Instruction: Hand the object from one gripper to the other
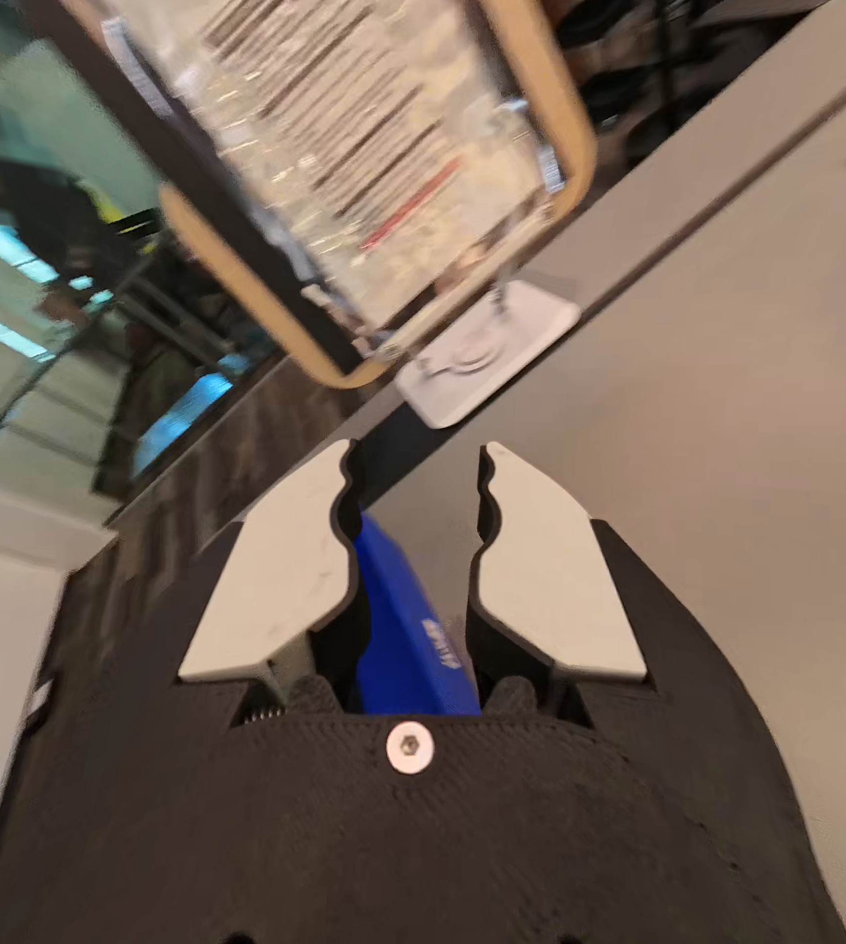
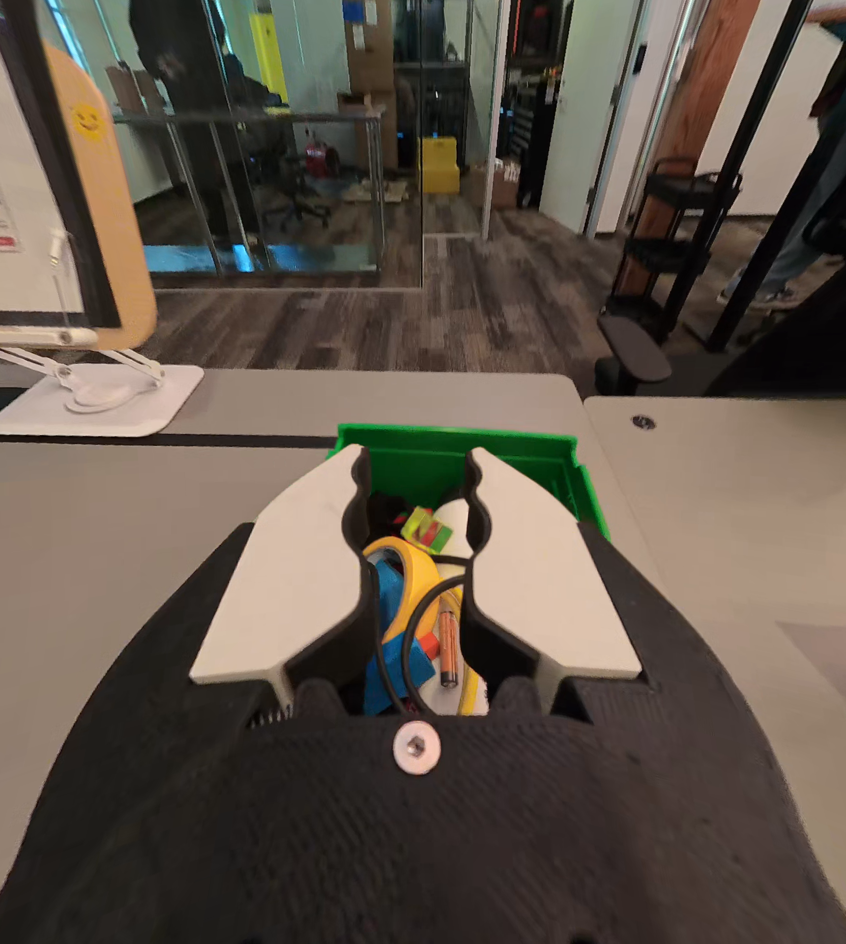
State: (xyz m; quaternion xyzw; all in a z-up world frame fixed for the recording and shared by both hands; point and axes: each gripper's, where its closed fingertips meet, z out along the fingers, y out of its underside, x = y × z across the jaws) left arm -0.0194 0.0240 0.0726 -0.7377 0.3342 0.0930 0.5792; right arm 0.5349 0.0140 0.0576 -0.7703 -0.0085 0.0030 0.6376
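My right gripper [image 2: 418,459] is open and hovers just above a green bin [image 2: 461,439] on the grey table. Between its fingers I see the bin's contents: a yellow tape roll [image 2: 410,554], blue foam pieces [image 2: 390,587], an orange battery [image 2: 448,649], a black cable [image 2: 418,618] and a green-yellow block [image 2: 428,531]. My left gripper [image 1: 418,449] is open and tilted over the table [image 1: 666,408]. A blue object [image 1: 405,628] shows below it, close to the left finger [image 1: 283,577]; I cannot tell what it is.
A framed screen with a tan back [image 1: 528,66] stands on a white stand [image 2: 94,403] at the table's far left; the stand also shows in the left wrist view [image 1: 482,357]. A seam [image 2: 581,408] splits the tabletops. A chair armrest [image 2: 635,352] and a black cart [image 2: 676,245] stand beyond. My hands' fingertips stand some 55 cm from each other.
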